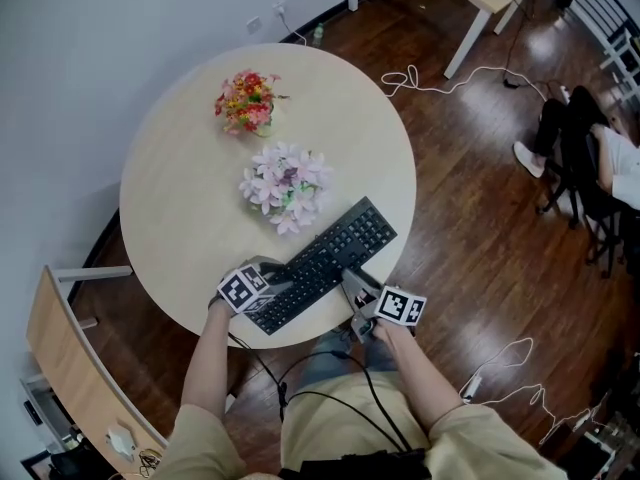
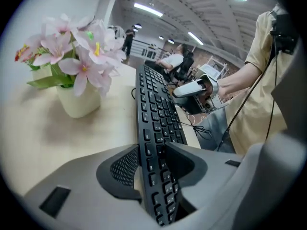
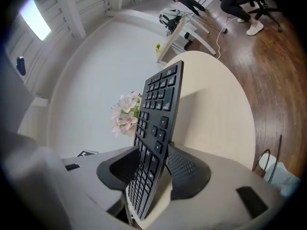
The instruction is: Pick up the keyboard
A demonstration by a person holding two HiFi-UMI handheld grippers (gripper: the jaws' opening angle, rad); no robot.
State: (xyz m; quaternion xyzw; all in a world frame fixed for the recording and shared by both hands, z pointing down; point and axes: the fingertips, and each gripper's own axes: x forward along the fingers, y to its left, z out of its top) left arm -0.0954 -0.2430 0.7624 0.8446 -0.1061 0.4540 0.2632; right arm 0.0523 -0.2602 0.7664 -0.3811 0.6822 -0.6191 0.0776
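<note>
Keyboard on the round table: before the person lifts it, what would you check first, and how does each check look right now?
1. Left gripper clamped on keyboard: ok. The pads sit against both faces at one end.
2. Right gripper clamped: cannot tell. The keyboard stands between its jaws, but a firm squeeze isn't clear.
3. Grips spread apart: ok. The left is at one end, the right about midway along the near edge.
4. Pink flowers clear: ok. They stand close beside the far edge, not touching.
5. Keys free of clutter: ok. Nothing lies on them.
</note>
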